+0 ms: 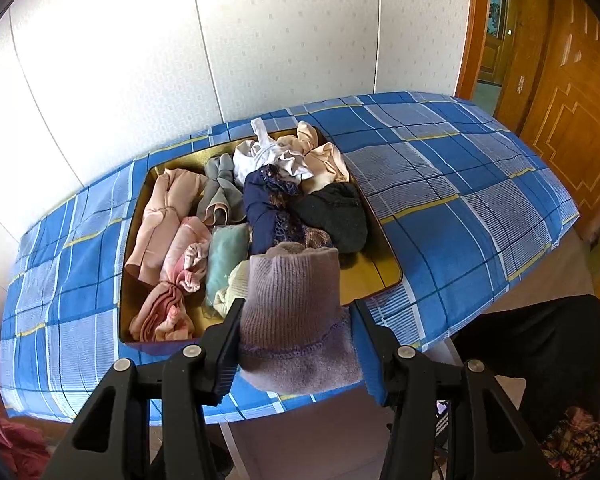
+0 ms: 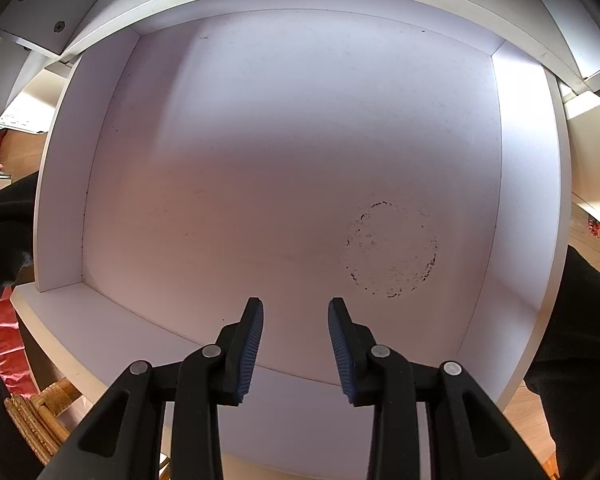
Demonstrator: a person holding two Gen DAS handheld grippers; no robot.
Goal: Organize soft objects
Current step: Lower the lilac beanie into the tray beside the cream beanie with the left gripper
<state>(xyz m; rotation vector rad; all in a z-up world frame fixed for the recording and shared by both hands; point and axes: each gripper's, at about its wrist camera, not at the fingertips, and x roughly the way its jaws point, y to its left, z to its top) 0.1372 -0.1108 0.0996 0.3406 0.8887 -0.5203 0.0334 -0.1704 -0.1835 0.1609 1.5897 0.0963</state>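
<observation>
Mauve knit sock (image 1: 296, 312) clamped in left tool (image 1: 296, 336) (right tool (image 2: 296, 344) slightly parted, empty).

one tray (image 1: 384, 254), one drawer (image 2: 528, 160), two grippers (image 1: 294, 322) (image 2: 296, 320)

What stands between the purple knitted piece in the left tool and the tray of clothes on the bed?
Nothing visible does. The left tool is shut on the purple knitted piece, just in front of the tray. The tray is nearly full; only its near right corner shows bare floor.
</observation>
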